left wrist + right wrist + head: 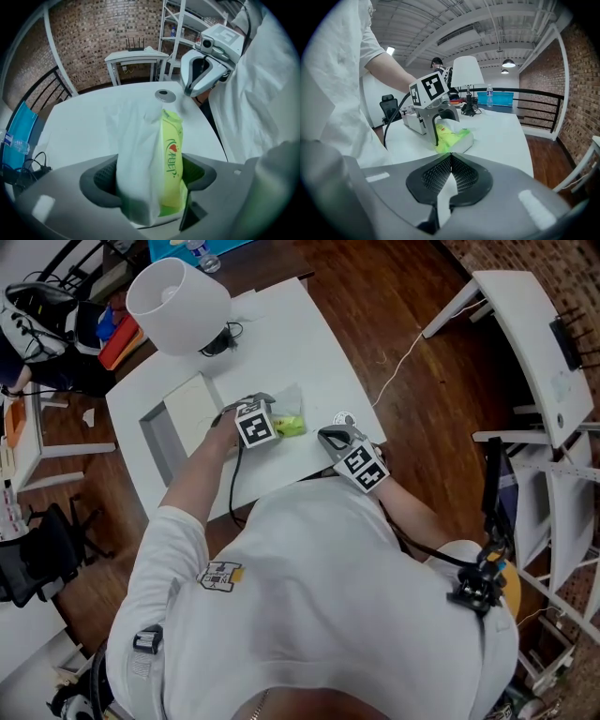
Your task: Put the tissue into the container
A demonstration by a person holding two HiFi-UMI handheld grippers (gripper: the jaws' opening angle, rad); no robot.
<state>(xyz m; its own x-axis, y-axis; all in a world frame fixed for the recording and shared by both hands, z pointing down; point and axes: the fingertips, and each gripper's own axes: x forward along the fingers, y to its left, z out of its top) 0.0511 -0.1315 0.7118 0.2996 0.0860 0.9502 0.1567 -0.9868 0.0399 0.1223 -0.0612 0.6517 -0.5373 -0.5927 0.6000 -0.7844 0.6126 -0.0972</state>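
The task is at its first step, as I judge it: the tissue pack [159, 154] is being gripped but not yet carried, and everything after that is left. The left gripper [149, 178] stands with its jaws wide around the white-and-green pack, which fills the gap from pad to pad. Both sides look touched, so I take it as held, though the pack seems to rest on the counter [319, 352] under the gripper. The container [192, 407], a low white box, sits on the far side of the left gripper from the right one, close by, with no tissue visible in it. Lifting the pack, swinging it over the box and letting it go all remain. The right gripper [450, 159] hovers just beside the pack, facing it, its pads closed tip to tip with nothing between them. The counter is plain white and mostly bare, carrying a small round grey disc [165, 95] between the two grippers and a white-shaded lamp [178, 294] beyond the container. Around it lie a wooden floor [394, 324], a brick wall [93, 37], a black railing and white tables.
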